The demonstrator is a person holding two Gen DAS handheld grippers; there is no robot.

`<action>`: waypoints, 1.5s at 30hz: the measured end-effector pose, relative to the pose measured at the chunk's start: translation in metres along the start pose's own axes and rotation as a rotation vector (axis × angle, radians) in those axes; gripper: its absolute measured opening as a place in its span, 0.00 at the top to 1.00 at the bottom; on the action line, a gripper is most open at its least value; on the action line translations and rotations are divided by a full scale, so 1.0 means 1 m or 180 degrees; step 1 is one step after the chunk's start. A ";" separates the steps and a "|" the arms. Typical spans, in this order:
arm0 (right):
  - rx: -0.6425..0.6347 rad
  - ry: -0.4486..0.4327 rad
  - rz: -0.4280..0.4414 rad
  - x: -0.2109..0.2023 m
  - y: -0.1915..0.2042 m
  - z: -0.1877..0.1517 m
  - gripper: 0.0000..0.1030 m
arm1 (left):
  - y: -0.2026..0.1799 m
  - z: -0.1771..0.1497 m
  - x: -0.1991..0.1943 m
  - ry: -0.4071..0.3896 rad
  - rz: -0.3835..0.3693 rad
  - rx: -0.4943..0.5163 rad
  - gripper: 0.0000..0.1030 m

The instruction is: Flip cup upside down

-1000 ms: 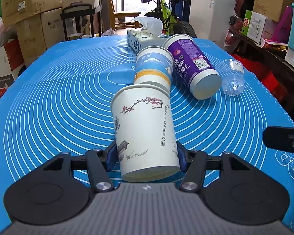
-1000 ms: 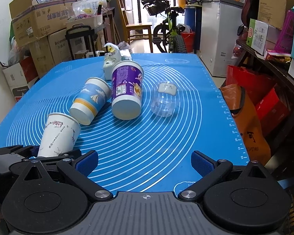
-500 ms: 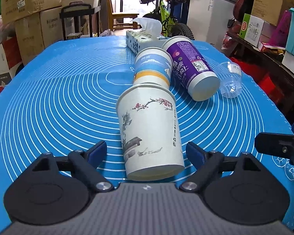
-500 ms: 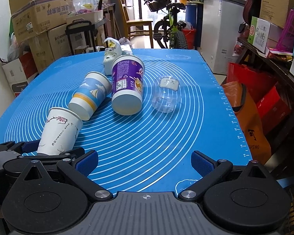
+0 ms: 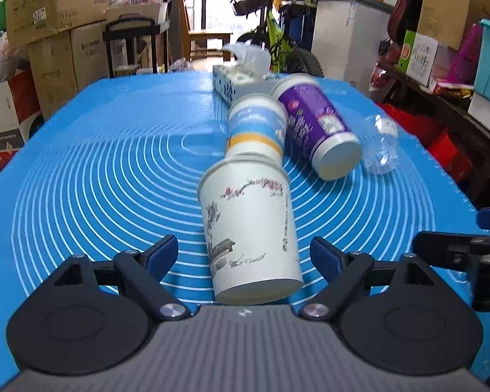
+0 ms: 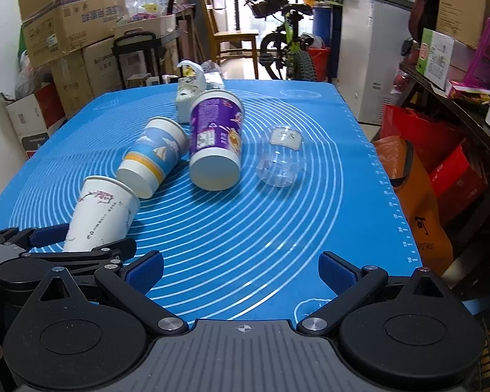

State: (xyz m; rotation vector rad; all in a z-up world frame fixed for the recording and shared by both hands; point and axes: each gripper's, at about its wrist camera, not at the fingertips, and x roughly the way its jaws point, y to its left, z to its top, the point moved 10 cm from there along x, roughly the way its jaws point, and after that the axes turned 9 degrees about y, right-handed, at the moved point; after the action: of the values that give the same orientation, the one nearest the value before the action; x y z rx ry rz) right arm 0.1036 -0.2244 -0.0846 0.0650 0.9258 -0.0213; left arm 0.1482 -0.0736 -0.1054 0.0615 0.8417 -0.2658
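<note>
A white paper cup with a plum-blossom print [image 5: 250, 228] lies on its side on the blue mat [image 5: 98, 170], base toward me. My left gripper [image 5: 245, 258] is open, its blue pads on either side of the cup's base, apart from it. In the right wrist view the same cup [image 6: 103, 215] lies at the left, with the left gripper [image 6: 49, 241] around its base. My right gripper [image 6: 241, 271] is open and empty above the mat's near edge.
A blue-and-white cup [image 5: 256, 127], a purple cup [image 5: 313, 130] and a clear plastic cup [image 5: 380, 145] lie on their sides further back. A tissue box [image 5: 235, 80] stands behind them. Boxes stand at the left, shelves and red bags at the right.
My left gripper let go of the white cup and its jaws opened wide. The cup stays lying on the mat. The right gripper barely moved.
</note>
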 end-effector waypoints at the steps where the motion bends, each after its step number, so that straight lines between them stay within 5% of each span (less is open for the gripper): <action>1: -0.0057 -0.0015 0.0011 -0.002 0.001 0.001 0.03 | 0.000 0.001 -0.005 -0.0028 -0.0008 0.0005 0.14; 7: -0.0734 -0.0235 -0.0232 -0.022 0.020 0.022 0.03 | 0.020 0.012 -0.050 -0.0293 0.0001 -0.0034 0.08; 19: -0.2302 -0.0371 -0.0584 -0.040 0.103 0.031 0.03 | 0.111 0.016 -0.069 -0.0498 0.0797 -0.0244 0.03; 35: -0.6543 -0.0985 -0.2144 0.001 0.175 -0.017 0.03 | 0.158 0.001 -0.070 -0.0450 0.0918 -0.0495 0.04; 40: -0.7490 -0.1023 -0.2233 0.018 0.174 -0.048 0.03 | 0.156 -0.001 -0.067 -0.0405 0.0836 -0.0477 0.03; 45: -0.7786 -0.0863 -0.2114 0.033 0.174 -0.063 0.04 | 0.152 -0.001 -0.067 -0.0414 0.0849 -0.0397 0.03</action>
State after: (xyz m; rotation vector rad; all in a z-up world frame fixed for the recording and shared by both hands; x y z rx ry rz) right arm 0.0809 -0.0469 -0.1405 -2.4130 0.1480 0.4721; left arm 0.1440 0.0872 -0.0638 0.0389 0.7100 0.0334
